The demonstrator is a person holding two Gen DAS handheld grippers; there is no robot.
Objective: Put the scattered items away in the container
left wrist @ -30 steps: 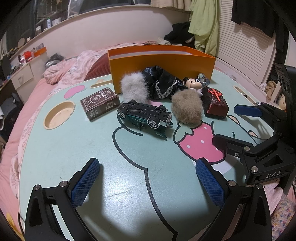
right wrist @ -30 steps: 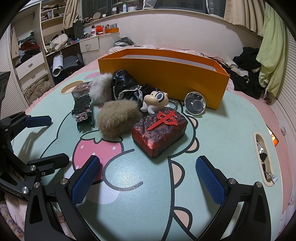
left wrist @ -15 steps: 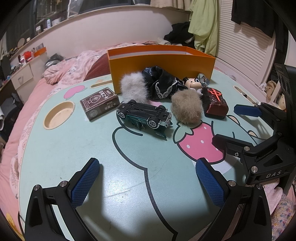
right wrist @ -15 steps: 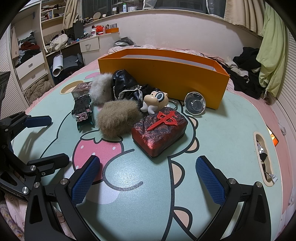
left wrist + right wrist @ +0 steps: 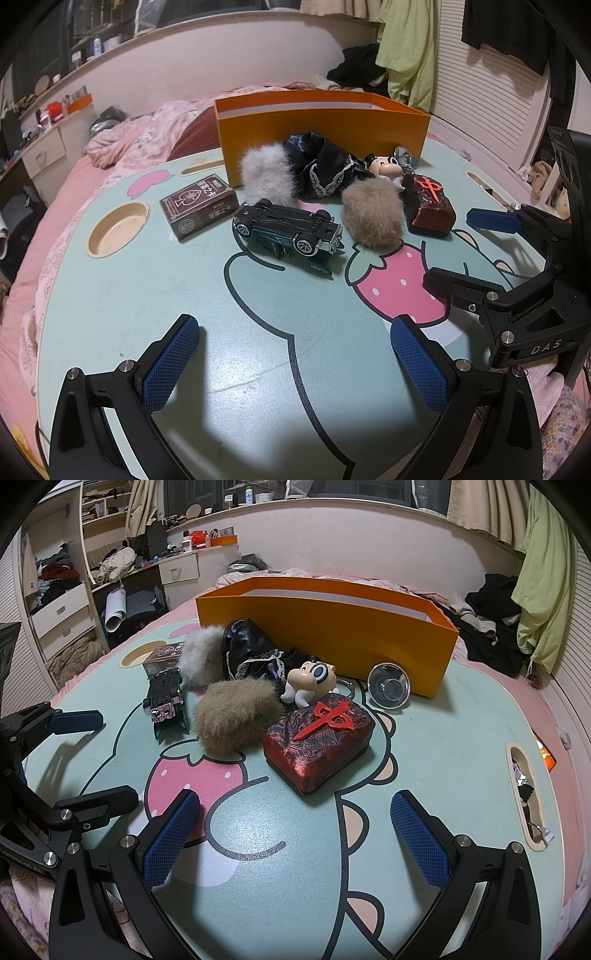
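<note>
An orange box [image 5: 325, 133] [image 5: 332, 635] stands at the table's far side. In front of it lie a card box [image 5: 199, 210], an overturned toy car [image 5: 288, 230] [image 5: 164, 696], a grey fur ball [image 5: 264, 177] [image 5: 199, 657], a brown fur ball [image 5: 371, 218] [image 5: 236, 716], black cloth [image 5: 325, 170] [image 5: 251, 650], a cartoon figure [image 5: 386, 168] [image 5: 308, 683], a red mahjong-style block [image 5: 428, 206] [image 5: 319, 742] and a small round mirror [image 5: 388, 686]. My left gripper [image 5: 295, 362] is open and empty, short of the car. My right gripper [image 5: 295, 838] is open and empty, short of the red block.
The round table [image 5: 184, 314] has a cartoon print, a round cup recess [image 5: 118, 229] at left and a slot with small items [image 5: 528, 794] at right. A pink bed lies behind; shelves and drawers [image 5: 62, 609] stand left. Each gripper shows at the other view's edge.
</note>
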